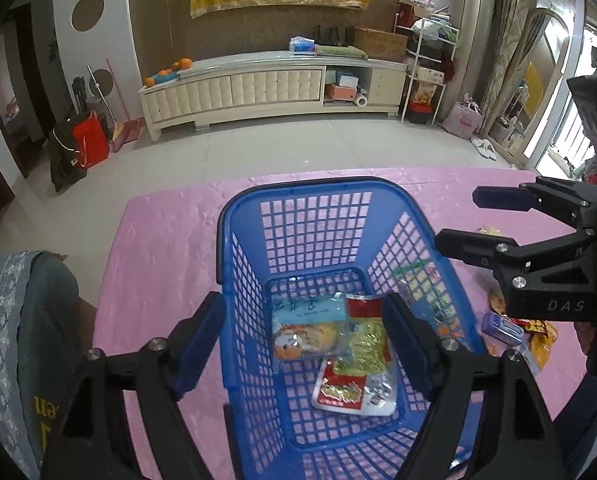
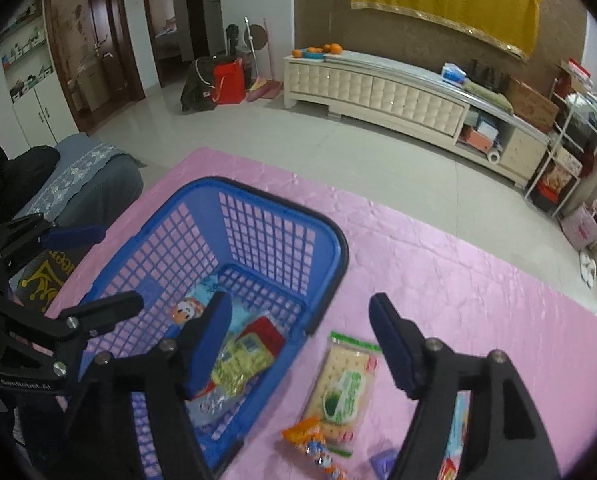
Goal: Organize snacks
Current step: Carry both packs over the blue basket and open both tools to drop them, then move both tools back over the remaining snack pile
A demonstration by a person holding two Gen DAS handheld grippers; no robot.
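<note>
While "DAS" reads on the right gripper (image 2: 300, 348) and "GenRobot.AI" on the left gripper (image 1: 302, 340), both stand apart and empty, the left astride the blue basket (image 1: 298, 192) wall, snack packets (image 1: 338, 340) inside, a cracker packet (image 2: 344, 388) between the right's fingers on the pink cloth (image 2: 478, 280).

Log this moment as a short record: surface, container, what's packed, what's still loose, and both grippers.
surface: pink cloth
container: blue basket, upright on the cloth
packed: several snack packets on the basket floor
loose: cracker pack and a few smaller snacks beside the basket
left gripper: open, astride the basket's near wall, holding nothing
right gripper: open, above the cracker pack, holding nothing
</note>
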